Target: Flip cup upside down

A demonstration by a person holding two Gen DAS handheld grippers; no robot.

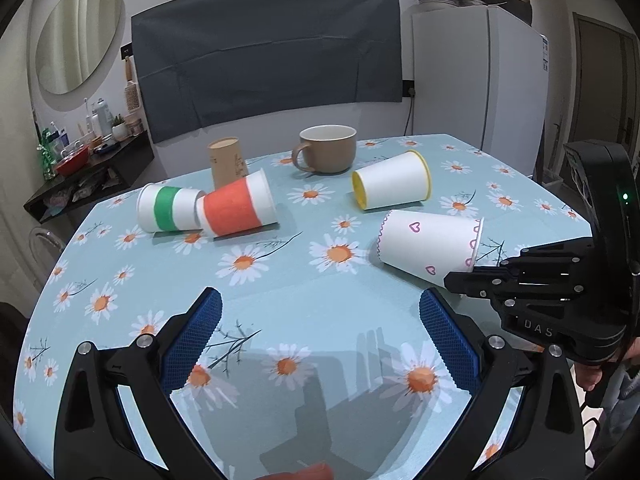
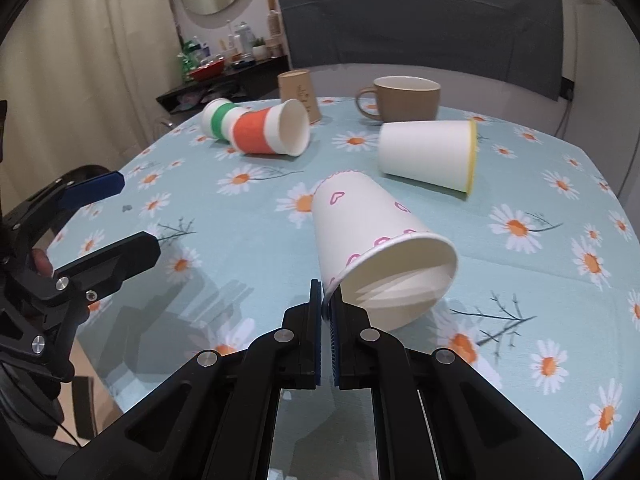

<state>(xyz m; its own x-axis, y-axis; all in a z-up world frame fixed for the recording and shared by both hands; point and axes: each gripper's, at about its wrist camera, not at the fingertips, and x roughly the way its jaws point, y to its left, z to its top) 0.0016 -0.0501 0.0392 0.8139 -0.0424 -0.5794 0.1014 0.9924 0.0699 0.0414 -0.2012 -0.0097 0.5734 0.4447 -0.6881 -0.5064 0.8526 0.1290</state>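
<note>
White paper cup with pink hearts and a scalloped pink line [image 2: 372, 232], lying on its side near the right of the daisy-print light-blue tablecloth [image 2: 248, 240], mouth turned toward the near edge, base pointing away. Rim pinched at its lower left between the blue pads [image 2: 317, 312] of the right gripper [image 2: 326, 304], jaws nearly together with only the paper wall between them. In the left wrist view, same heart cup [image 1: 428, 244] seen from the side, right gripper [image 1: 472, 278] reaching in from the right at its rim. Left gripper [image 1: 320, 340] hovering over bare cloth at the near edge, jaws spread wide, holding nothing, well apart from every cup. Just beyond the heart cup, a white paper cup with a yellow rim and yellow base [image 1: 394, 186], also on its side. Farther left, a white paper cup with an orange band [image 1: 238, 210] on its side, its base touching or overlapping a white paper cup with a green band [image 1: 168, 208], likewise tipped over. At the far side, a brown kraft paper cup [image 1: 226, 162] standing with its narrow end up, and right of it an upright brown ceramic mug with a white inside [image 1: 326, 148]
</note>
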